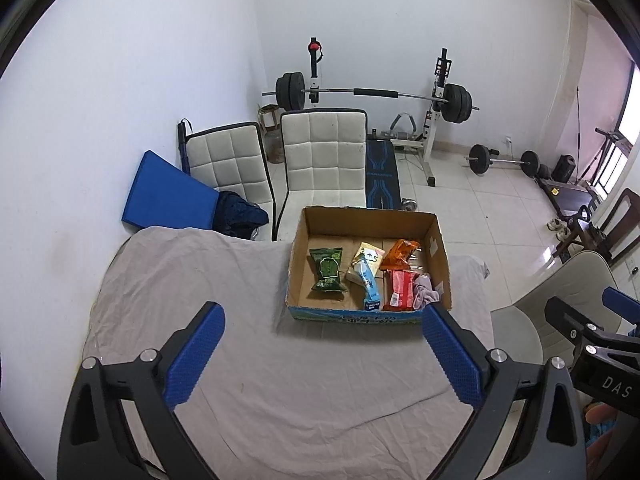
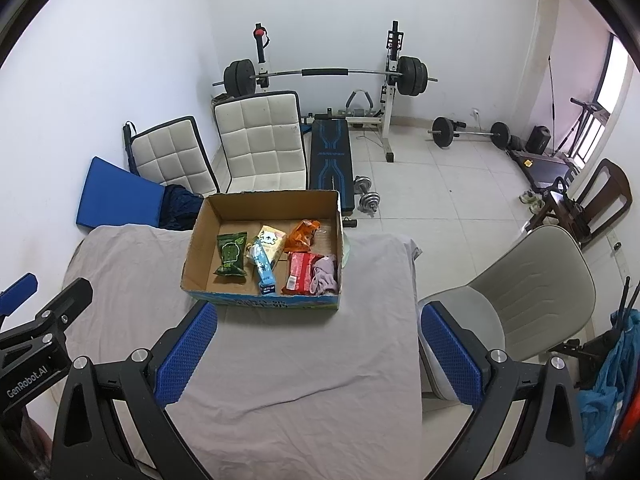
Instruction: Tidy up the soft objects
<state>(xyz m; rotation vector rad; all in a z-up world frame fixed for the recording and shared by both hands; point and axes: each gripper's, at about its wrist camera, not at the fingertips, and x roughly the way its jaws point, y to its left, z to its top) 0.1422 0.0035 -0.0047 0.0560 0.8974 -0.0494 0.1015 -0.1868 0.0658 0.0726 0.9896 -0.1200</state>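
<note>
An open cardboard box (image 1: 296, 264) (image 2: 200, 236) stands at the far side of a table covered by a grey cloth (image 1: 240, 360) (image 2: 300, 360). Inside lie a green packet (image 1: 327, 270) (image 2: 229, 257), a yellow pack (image 1: 370, 258) (image 2: 274, 240), a light blue pouch (image 1: 369, 286) (image 2: 264, 268), an orange packet (image 1: 400, 254) (image 2: 304, 234), a red packet (image 1: 400, 290) (image 2: 302, 272) and a pink cloth (image 1: 426, 290) (image 2: 324, 274). My left gripper (image 1: 324, 354) is open and empty, held above the cloth in front of the box. My right gripper (image 2: 318, 354) is open and empty, beside it.
Two white padded chairs (image 1: 320, 152) (image 2: 260, 140) and a blue mat (image 1: 168, 192) stand behind the table. A grey chair (image 2: 520, 292) stands at the table's right. A barbell rack (image 1: 380, 94), a bench and dumbbells (image 2: 366, 194) stand on the tiled floor.
</note>
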